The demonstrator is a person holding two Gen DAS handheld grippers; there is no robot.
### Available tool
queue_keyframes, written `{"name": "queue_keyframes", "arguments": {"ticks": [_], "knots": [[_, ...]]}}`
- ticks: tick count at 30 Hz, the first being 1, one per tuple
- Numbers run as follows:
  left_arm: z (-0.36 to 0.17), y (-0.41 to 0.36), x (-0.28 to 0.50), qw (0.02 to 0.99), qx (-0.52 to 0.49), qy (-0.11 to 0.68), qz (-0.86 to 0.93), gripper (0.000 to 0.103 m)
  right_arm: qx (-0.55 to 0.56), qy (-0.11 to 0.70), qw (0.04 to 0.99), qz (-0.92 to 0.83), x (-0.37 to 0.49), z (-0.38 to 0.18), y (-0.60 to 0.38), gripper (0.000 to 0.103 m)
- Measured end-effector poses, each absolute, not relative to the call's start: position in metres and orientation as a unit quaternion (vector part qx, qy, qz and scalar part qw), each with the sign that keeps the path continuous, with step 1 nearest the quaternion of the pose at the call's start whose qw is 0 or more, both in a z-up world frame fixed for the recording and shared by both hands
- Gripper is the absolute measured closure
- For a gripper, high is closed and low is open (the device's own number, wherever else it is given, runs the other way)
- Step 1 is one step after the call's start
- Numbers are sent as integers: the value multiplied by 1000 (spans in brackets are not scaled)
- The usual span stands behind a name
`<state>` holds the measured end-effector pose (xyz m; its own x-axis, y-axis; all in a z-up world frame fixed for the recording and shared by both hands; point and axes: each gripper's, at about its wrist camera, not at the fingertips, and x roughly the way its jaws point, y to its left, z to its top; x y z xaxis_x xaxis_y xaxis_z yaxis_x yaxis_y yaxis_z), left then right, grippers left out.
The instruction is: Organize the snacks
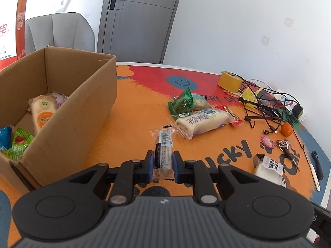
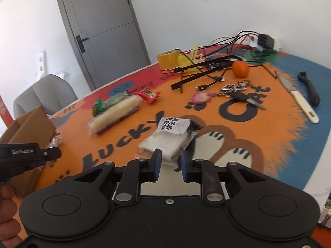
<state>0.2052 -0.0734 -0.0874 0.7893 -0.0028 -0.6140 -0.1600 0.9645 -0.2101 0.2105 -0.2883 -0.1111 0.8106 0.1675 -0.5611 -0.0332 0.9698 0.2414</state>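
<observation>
Left gripper (image 1: 163,161): clamped on a clear-wrapped biscuit pack (image 1: 164,144), held above the table (image 1: 128,113) just right of the cardboard box (image 1: 68,111).
Right gripper (image 2: 169,164): narrowly parted, holding nothing, just short of the white snack packet (image 2: 171,136).
Box contents: several wrapped snacks (image 1: 42,111).

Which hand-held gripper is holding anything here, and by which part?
The left hand-held gripper clamps a clear-wrapped snack bar at its near end. The right hand-held gripper holds nothing, open before the white packet.
</observation>
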Motion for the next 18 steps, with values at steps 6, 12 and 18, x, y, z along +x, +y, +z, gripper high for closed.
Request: {"name": "queue_keyframes", "arguments": {"ticks": [6, 12, 18], "knots": [[-91, -73, 206, 936, -125, 325, 41, 85, 120, 288, 949, 51, 213, -106, -280, 34], [-95, -67, 209, 934, -130, 330, 44, 85, 106, 295, 949, 46, 232, -109, -256, 18], [-98, -59, 213, 932, -136, 333, 50, 85, 70, 307, 949, 25, 252, -117, -233, 9]]}}
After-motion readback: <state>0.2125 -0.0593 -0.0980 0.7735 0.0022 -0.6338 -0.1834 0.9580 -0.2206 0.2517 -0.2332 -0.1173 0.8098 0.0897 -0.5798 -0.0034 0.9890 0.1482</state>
